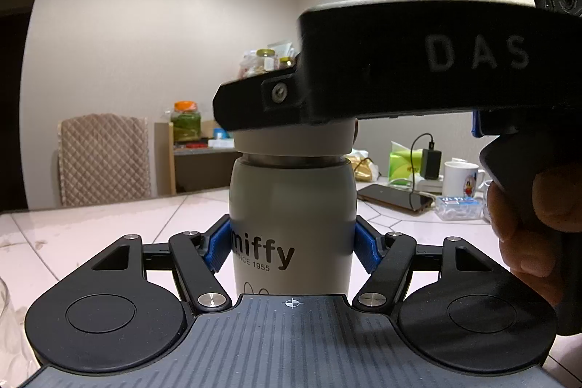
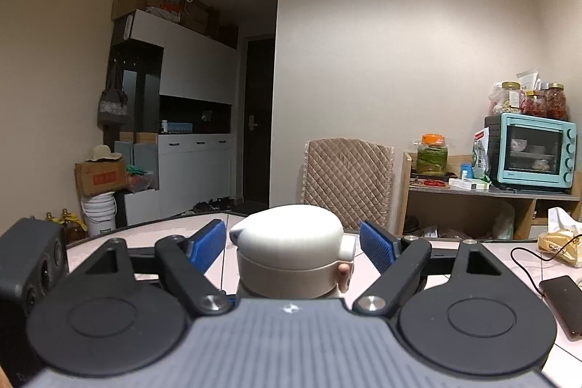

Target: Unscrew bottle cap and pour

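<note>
Here the miffy flask stands upright on the tiled worktop, well in from its far edge, and the left tool is clamped on its lower body: both blue pads press against the grey wall on either side of the printed name. That low grip makes sense — it anchors the flask against turning while leaving the whole top free for the other hand.

The right tool comes in from above and to the right, its black body crossing over the flask in the left wrist view. In its own view the ribbed blue pads stand apart on either side of the pale domed cap, with a visible gap on each side, so it brackets the cap without gripping it. A small latch tab juts from the cap's right side, close to the right pad.

By my reading the unscrewing has not started: a dark seam shows between cap and body in the left view, but whether that is loosened thread or just the joint I cannot tell. The next move would call for closing squarely on the cap's collar, clear of the tab. A drinking glass — only its rim edge shows — sits at the near left edge, likely the target for pouring.
</note>
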Available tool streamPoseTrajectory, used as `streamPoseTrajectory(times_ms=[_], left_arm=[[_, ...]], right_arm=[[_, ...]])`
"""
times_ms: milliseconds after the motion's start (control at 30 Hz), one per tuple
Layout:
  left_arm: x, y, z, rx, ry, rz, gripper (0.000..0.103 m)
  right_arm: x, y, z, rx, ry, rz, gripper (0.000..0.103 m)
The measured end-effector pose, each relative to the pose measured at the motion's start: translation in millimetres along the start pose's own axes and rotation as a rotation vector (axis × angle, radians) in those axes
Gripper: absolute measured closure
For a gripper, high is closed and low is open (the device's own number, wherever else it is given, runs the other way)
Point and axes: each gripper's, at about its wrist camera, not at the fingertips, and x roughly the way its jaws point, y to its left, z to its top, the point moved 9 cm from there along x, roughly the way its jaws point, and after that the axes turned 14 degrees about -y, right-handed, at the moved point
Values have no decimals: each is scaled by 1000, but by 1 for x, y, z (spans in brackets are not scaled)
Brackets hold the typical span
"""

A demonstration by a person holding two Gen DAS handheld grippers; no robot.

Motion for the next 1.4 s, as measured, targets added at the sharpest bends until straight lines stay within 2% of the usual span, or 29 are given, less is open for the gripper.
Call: streamPoseTrajectory(times_ms=[300,600,767,900,1133,1233,1400], left_arm=[[2,-3,0,2,0,0,31],[-5,-14,-1,4,-1,0,31],[-6,-18,-2,7,-1,3,31],[-7,-25,0,9,0,3,31],[-7,-39,4,9,-1,4,31],[-5,-46,5,8,-1,4,31],[-2,-52,4,8,-2,6,31]], right_arm=[[-6,1,-3,-6,-6,-34,26],[-11,2,-4,8,-3,3,29],[-9,-2,-2,13,1,94,29],[-9,-7,-1,-10,6,232,29],[-7,-21,2,25,2,453,29],[-6,-21,6,25,2,497,29],[-7,-17,10,1,1,483,27]])
